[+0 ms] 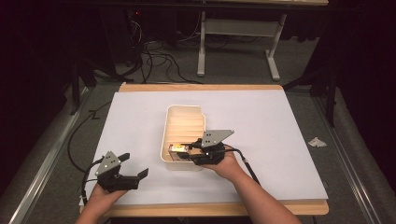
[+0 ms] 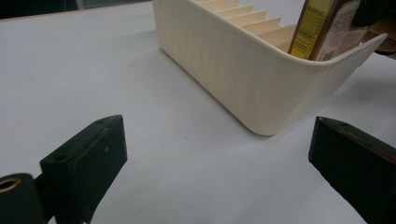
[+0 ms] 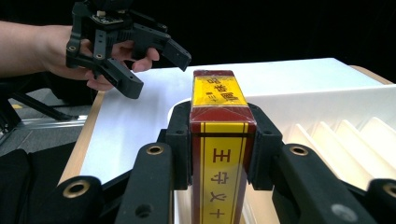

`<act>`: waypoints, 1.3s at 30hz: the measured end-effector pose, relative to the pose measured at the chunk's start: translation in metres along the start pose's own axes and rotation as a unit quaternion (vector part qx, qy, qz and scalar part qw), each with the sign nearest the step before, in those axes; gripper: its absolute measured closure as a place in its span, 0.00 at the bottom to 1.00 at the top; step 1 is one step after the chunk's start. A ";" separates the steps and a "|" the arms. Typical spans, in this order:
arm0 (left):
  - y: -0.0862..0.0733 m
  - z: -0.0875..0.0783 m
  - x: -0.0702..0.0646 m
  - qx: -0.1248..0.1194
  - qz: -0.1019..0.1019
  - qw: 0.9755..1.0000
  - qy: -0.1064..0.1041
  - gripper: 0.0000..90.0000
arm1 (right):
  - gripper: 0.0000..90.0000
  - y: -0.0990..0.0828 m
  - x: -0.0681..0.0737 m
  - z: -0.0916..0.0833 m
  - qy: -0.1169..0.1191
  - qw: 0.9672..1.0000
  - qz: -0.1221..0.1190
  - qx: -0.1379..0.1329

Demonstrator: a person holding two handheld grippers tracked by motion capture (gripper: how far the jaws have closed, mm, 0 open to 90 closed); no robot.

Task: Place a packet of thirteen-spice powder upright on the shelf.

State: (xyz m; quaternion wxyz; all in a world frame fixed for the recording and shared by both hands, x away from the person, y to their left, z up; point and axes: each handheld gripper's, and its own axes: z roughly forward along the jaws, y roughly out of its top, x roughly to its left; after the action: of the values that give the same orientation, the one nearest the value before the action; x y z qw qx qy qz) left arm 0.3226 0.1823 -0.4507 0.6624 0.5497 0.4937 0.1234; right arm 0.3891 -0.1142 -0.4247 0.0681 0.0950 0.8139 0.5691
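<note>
Box (image 3: 219, 154), red and yellow with printed characters, is sitting clamped between the jaws of your right gripper (image 3: 219, 140), the black pads pressing on its two long sides. In the high view you are holding that right gripper (image 1: 205, 151) over the near end of the cream tray (image 1: 198, 114), and the box (image 1: 180, 149) is lying inside the tray's near end, close to its near-left corner. From the left gripper view, the box (image 2: 322, 28) is standing up above the tray's curved corner wall (image 2: 252, 74), its barcode side facing out.

You are keeping the tray near the middle of the white table sheet (image 1: 280, 130), with its long side running from the near edge toward the far edge. Ridged dividers are lining the tray's inside (image 3: 345, 135), and the slots beyond the box are looking bare.

Your left gripper (image 1: 133, 165) is hovering near the sheet's near-left corner, well apart from the tray, with its jaws standing wide apart and nothing between them. In its own view the left gripper (image 2: 217, 154) is pointing at the tray's rounded corner, the bare sheet (image 2: 93, 70) lying between the two black jaws.

In the right gripper view your left hand (image 3: 60, 51) is showing up farther off, above the sheet's edge.
</note>
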 end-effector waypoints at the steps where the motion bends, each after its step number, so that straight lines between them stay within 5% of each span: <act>1: 0.000 0.000 0.000 0.000 -0.001 1.000 0.000 0.05 | 0.76 0.000 0.000 0.000 -0.001 1.000 0.000 -0.002; 39: -0.003 0.002 -0.001 0.008 0.002 1.000 -0.004 0.05 | 0.75 -0.014 0.004 -0.015 -0.018 1.000 0.012 0.009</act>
State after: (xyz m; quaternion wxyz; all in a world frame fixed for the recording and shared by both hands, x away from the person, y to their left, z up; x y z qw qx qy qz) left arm 0.3227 0.1793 -0.4525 0.6593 0.5568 0.4911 0.1187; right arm 0.3810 -0.1316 -0.4330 0.0750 0.1151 0.8163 0.5611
